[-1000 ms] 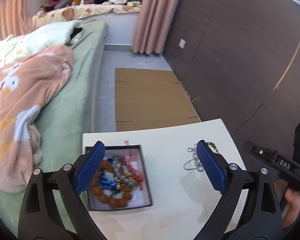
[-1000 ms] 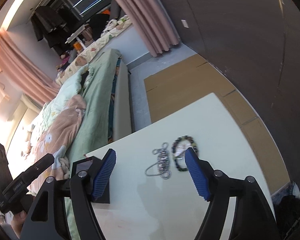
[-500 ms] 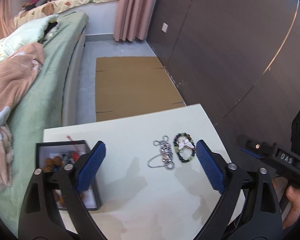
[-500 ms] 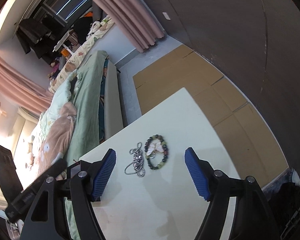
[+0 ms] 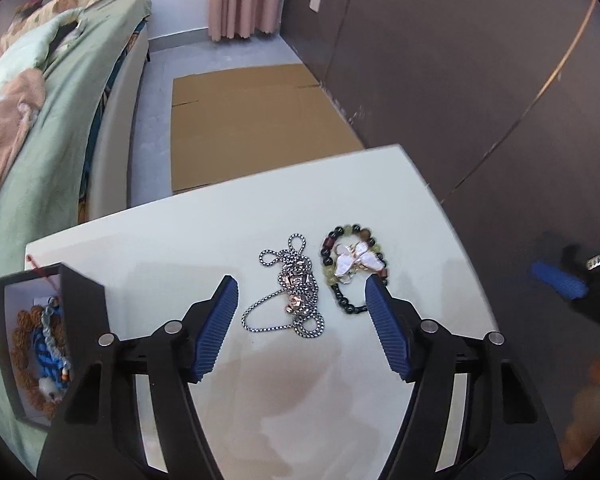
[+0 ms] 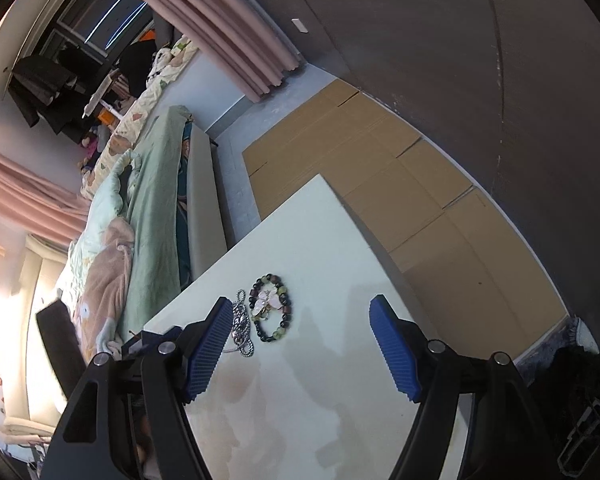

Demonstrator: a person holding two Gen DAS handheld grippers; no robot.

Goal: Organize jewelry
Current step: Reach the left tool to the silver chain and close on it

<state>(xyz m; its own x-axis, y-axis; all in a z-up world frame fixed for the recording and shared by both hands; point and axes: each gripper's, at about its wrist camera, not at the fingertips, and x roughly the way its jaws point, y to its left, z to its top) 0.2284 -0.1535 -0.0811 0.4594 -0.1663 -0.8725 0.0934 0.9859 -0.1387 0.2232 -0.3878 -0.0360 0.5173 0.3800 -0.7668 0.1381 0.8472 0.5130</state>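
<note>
A silver chain necklace [image 5: 296, 292] lies bunched on the white table [image 5: 228, 240]. Right beside it is a beaded bracelet [image 5: 354, 264] with a pale butterfly charm. My left gripper [image 5: 300, 286] hovers over the chain, its jaws closing with the chain between them, pads apart from it. At the left stands a black jewelry box [image 5: 28, 344] with brown beads and blue pieces inside. In the right wrist view the chain [image 6: 242, 330] and bracelet [image 6: 271, 308] lie near the left finger of my right gripper [image 6: 298, 308], which is open and holds nothing.
A bed with green sheet [image 5: 52, 128] and pink blanket runs along the left. Flat cardboard [image 5: 252, 120] covers the floor beyond the table. A dark panelled wall [image 5: 460, 80] rises at the right. The right gripper's blue pad [image 5: 556, 284] shows blurred past the table's right edge.
My left gripper swung right from over the box to over the chain, came lower, and its jaws narrowed. The right gripper shifted right, so the jewelry now sits by its left finger.
</note>
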